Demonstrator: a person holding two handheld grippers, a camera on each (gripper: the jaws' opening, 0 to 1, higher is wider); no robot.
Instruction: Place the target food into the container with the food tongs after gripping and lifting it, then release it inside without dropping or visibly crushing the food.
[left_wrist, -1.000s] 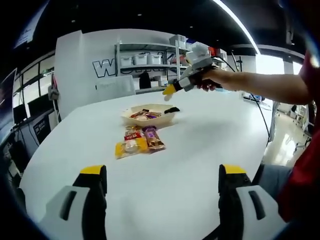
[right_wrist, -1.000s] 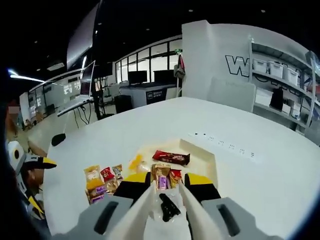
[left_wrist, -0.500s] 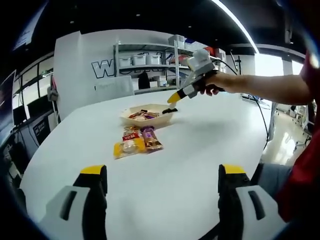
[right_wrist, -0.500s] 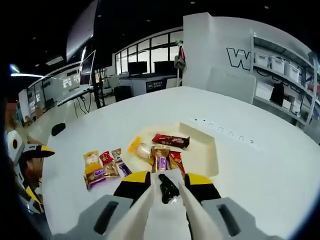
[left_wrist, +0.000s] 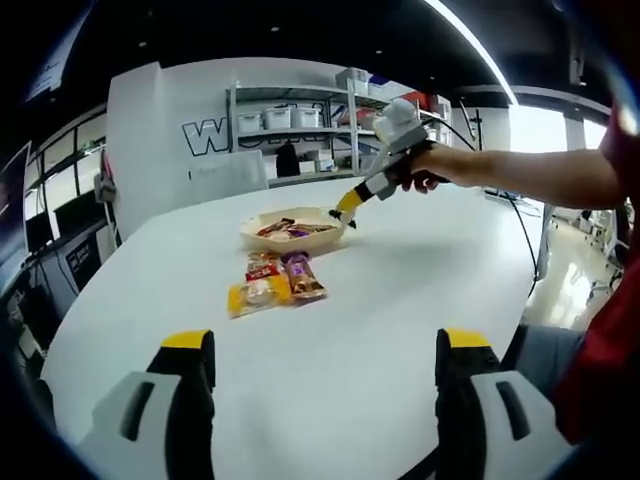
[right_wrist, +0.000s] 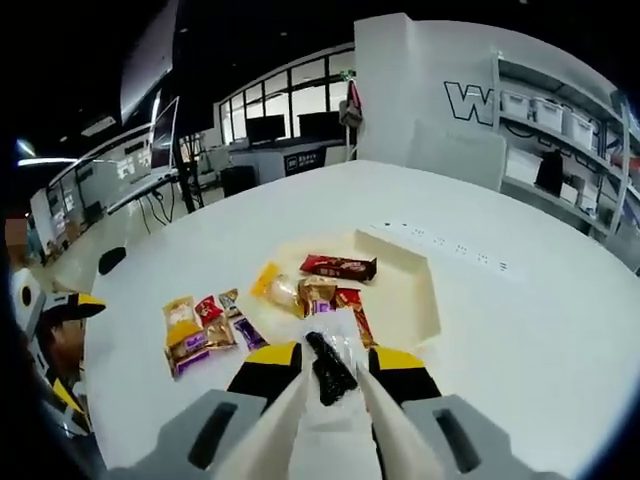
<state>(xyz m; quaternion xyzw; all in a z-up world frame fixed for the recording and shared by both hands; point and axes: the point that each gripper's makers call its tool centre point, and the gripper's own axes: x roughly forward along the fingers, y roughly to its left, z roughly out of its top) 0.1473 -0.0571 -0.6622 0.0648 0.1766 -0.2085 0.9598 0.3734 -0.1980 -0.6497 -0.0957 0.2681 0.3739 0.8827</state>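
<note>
My right gripper (right_wrist: 332, 362) is shut on white food tongs (right_wrist: 297, 412), whose tips pinch a clear packet with a dark snack (right_wrist: 328, 368) just above the near rim of a cream tray (right_wrist: 425, 295). Several wrapped snacks lie in the tray, among them a red-brown bar (right_wrist: 340, 267). In the left gripper view the right gripper (left_wrist: 350, 200) hangs over the tray (left_wrist: 330, 236), held by a person's hand (left_wrist: 420, 170). My left gripper (left_wrist: 322, 350) stands open and empty, low over the near part of the table.
Several loose snack packets (right_wrist: 205, 325) lie on the white table (left_wrist: 400, 290) beside the tray, also seen as packets (left_wrist: 270, 282) in front of it. Shelves with bins (left_wrist: 295, 120) stand beyond the far edge. A person's arm (left_wrist: 540, 175) reaches in from the right.
The right gripper has dipped a little lower and nearer the tray with the packet still in the tongs. The left gripper has stayed put.
</note>
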